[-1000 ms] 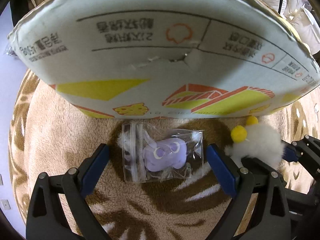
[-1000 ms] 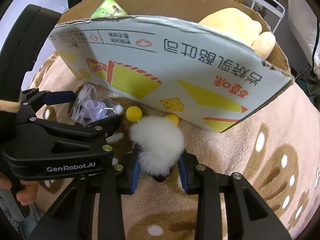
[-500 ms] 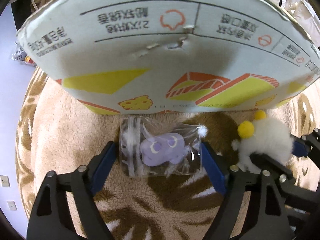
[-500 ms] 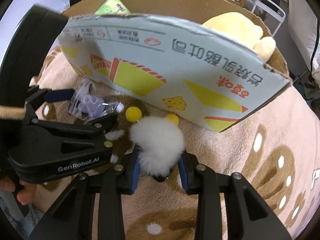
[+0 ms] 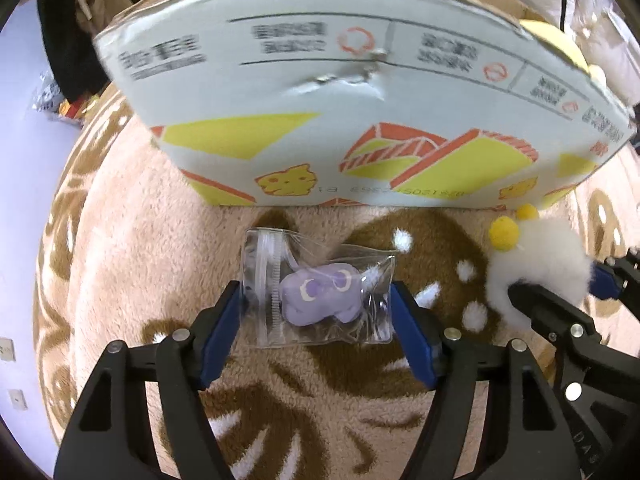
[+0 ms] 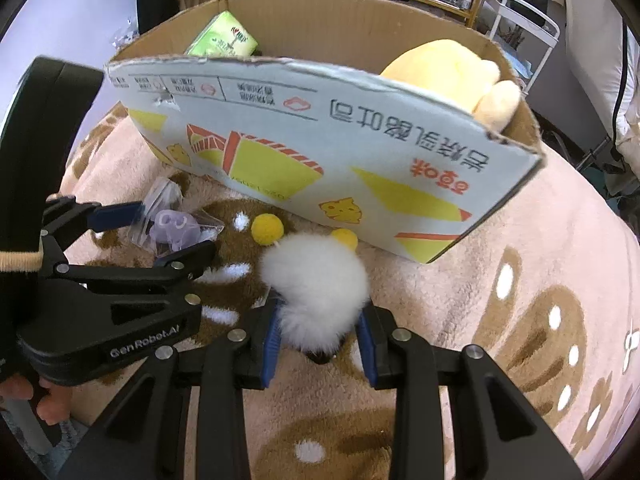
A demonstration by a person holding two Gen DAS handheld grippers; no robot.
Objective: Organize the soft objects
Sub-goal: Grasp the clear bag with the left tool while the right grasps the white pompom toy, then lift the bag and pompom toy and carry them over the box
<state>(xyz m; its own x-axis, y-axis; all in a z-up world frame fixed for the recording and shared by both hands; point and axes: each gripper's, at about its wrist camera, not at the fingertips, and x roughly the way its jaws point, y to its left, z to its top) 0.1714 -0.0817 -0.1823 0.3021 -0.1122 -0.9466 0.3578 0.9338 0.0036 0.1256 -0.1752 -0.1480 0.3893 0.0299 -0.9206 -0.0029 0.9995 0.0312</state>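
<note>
A clear zip bag with a purple soft toy (image 5: 320, 298) is held between the blue pads of my left gripper (image 5: 316, 312), lifted above the blanket; it also shows in the right wrist view (image 6: 176, 228). My right gripper (image 6: 320, 328) is shut on a white fluffy toy with yellow pom-poms (image 6: 316, 280), seen at the right in the left wrist view (image 5: 540, 260). The printed cardboard box (image 6: 320, 132) stands just behind both, open at the top.
Inside the box lie a yellow plush (image 6: 452, 72) and a green tissue pack (image 6: 224, 40). A beige and brown patterned fleece blanket (image 6: 520, 280) covers the surface. Shelves and a white rack (image 6: 520, 20) stand behind the box.
Both grippers have risen with their toys and drawn back a little; the box top and its contents have come into view. The left pads have closed onto the bag.
</note>
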